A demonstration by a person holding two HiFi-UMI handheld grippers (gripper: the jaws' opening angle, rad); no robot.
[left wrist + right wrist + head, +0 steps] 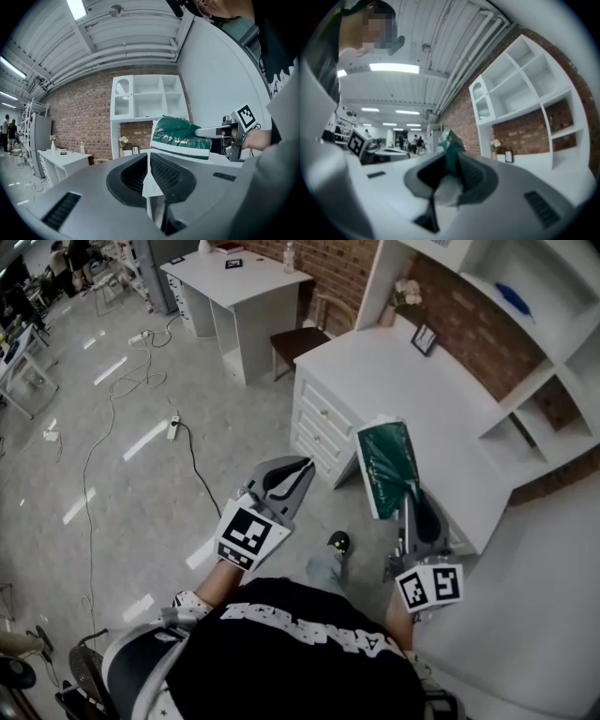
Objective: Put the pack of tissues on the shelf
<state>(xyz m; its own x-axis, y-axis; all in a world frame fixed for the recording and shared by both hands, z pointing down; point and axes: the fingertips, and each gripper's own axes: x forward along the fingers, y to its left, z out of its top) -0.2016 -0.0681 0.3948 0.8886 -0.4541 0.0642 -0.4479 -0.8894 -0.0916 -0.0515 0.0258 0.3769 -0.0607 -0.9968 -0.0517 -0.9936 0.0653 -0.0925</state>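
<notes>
Right gripper (411, 495) clamped on tissues (386, 467), pack up at desk (403, 381) edge. Left gripper (298, 470) shut tight, empty. Pickup done; shelf (514, 437) placement not yet done.

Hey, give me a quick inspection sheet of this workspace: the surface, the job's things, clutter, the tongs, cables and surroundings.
Surface: white desk with drawers.
Job's things: green pack of tissues held up over the desk's near edge; white shelf stands at the desk's back, against the brick wall.
Clutter: picture frame and flowers at the back of the desk.
Tongs: left tongs shut, holding nothing; right tongs shut on the pack of tissues.
Cables: cable and power strip loose on the floor.
Surroundings: second desk, chair.
</notes>
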